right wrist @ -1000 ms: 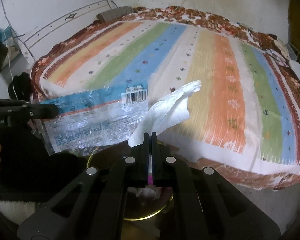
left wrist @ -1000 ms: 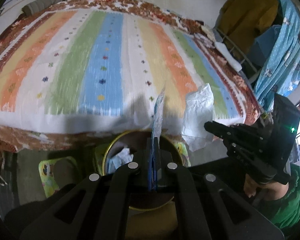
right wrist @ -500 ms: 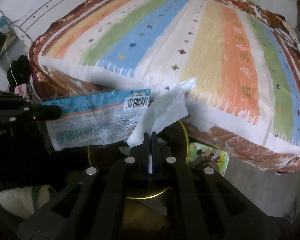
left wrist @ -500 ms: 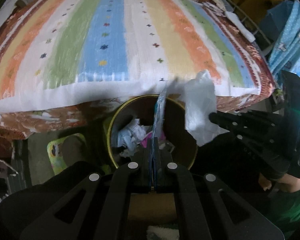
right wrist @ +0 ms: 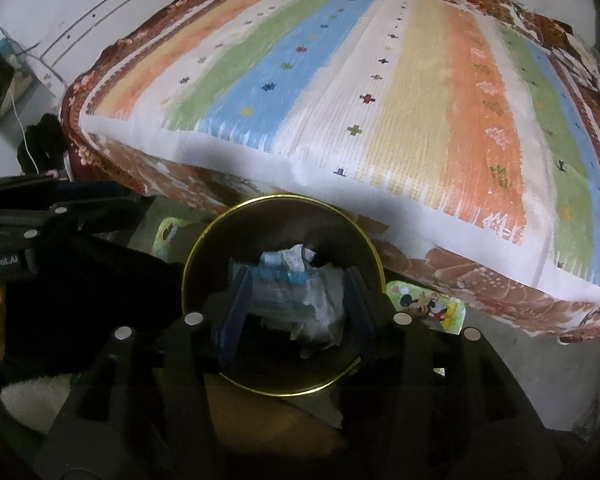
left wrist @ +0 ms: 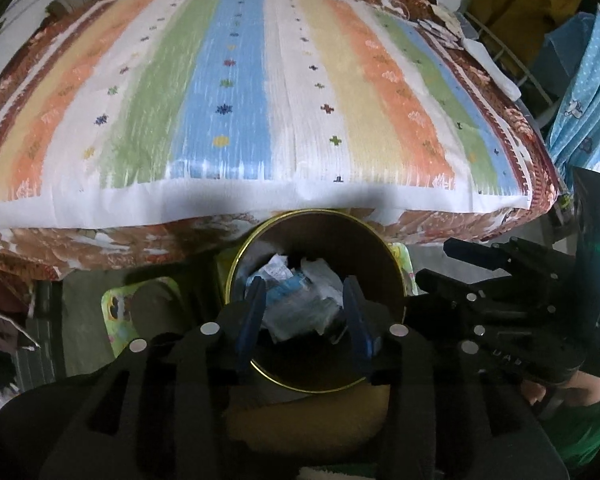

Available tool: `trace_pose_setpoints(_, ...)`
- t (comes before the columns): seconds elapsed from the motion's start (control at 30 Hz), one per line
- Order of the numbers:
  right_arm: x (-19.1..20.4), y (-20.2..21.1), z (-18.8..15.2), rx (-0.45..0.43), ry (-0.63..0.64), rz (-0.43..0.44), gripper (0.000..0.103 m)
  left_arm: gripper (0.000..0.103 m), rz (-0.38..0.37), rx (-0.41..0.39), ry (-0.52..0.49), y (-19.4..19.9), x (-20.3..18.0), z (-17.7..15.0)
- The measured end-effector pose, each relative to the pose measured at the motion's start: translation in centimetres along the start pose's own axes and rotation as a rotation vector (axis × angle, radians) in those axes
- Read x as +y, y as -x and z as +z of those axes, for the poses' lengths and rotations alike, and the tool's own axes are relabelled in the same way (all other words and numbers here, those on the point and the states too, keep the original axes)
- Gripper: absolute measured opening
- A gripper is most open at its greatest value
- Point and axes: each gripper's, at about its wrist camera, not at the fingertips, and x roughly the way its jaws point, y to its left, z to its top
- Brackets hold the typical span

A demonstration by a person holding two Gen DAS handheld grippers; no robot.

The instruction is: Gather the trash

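Note:
A round bin with a gold rim (left wrist: pixel 236 264) stands on the floor by the bed; it also shows in the right wrist view (right wrist: pixel 188 264). Inside lie a blue plastic wrapper (left wrist: pixel 288 286) and white tissue (left wrist: pixel 320 280); both also show in the right wrist view, the wrapper (right wrist: pixel 284 276) and the tissue (right wrist: pixel 320 312). My left gripper (left wrist: pixel 304 312) is open and empty right above the bin. My right gripper (right wrist: pixel 296 308) is open and empty above the bin too. Each gripper shows in the other's view, the right one (left wrist: pixel 452 264) and the left one (right wrist: pixel 100 200).
A bed with a striped cover (left wrist: pixel 260 100) fills the far side, its edge hanging just behind the bin. A cartoon-printed mat (right wrist: pixel 424 308) lies on the floor beside the bin. Clothes (left wrist: pixel 580 80) hang at the right.
Both grippers opened and let go. The blue wrapper and the white tissue dropped into the bin. Both grippers now sit lower over the bin.

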Motion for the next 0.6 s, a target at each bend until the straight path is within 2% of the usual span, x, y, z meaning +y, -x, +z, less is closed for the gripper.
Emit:
trace_pose_setpoints(0.1,-0.2,1.2,-0.4,-0.051,-0.017,0.009,0.046,0.047,0.007,-0.031,-0.012,0.6,-0.1,-0.3)
trace_pose_setpoints(0.17,-0.2,1.8,-0.8,-0.079,-0.019,0.005,0.053,0.057,-0.014,-0.062,-0.021,1.2,-0.3,-0.9)
trace_pose_setpoints(0.23,0.1,2.8,-1.6,-0.123,-0.015,0.006,0.054,0.064,-0.024,-0.081,-0.029,1.4,-0.5,-1.6)
trace_pose_setpoints(0.3,0.2,4.0,-2.5,-0.173,-0.025,0.006,0.054,0.069,-0.002,-0.116,-0.046,1.8,-0.8,-2.3)
trace_pose_setpoints(0.37,0.3,5.0,-3.2,-0.223,-0.030,-0.013,0.059,0.076,0.020,-0.161,-0.070,2.4,-1.4,-3.2)
trace_pose_setpoints(0.5,0.6,6.8,-4.7,-0.299,-0.022,-0.044,0.075,0.085,0.009,-0.209,-0.083,3.1,-1.7,-4.3)
trace_pose_setpoints(0.57,0.8,7.4,-5.5,-0.325,-0.018,-0.044,0.081,0.094,0.024,-0.248,-0.109,3.6,-2.1,-4.9)
trace_pose_setpoints(0.6,0.8,7.6,-5.9,-0.333,-0.019,-0.042,0.088,0.096,0.030,-0.263,-0.118,3.8,-2.3,-5.1)
